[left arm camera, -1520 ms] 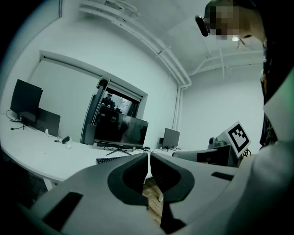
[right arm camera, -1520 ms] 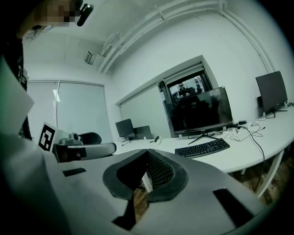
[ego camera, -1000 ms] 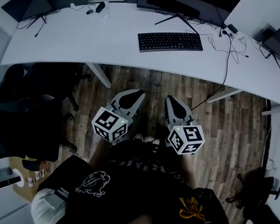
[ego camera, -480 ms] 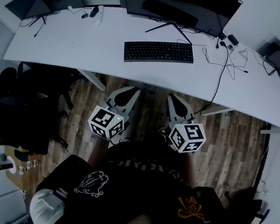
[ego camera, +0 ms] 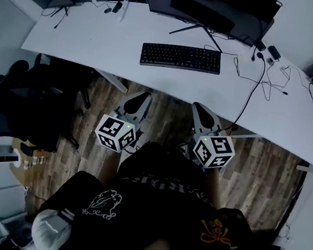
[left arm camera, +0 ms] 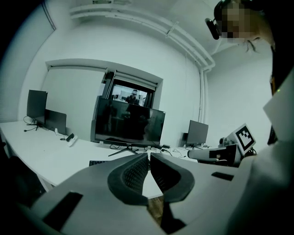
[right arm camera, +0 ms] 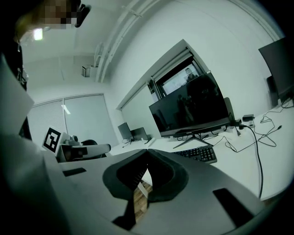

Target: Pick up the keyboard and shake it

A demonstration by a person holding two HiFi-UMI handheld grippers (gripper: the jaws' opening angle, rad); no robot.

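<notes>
Keyboard point(ego camera: 181, 57) fully visible; monitor point(ego camera: 212, 9) top cropped.

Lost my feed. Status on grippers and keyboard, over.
Left gripper, right gripper shut, empty, short of desk. Keyboard flat on desk, untouched. Cable trails to its right.

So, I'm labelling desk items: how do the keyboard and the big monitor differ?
The keyboard lies flat near the front edge of the desk; the monitor stands upright on its stand behind the keyboard. The monitor is also wider than the keyboard. Both are black and sit on the same white desk.
</notes>
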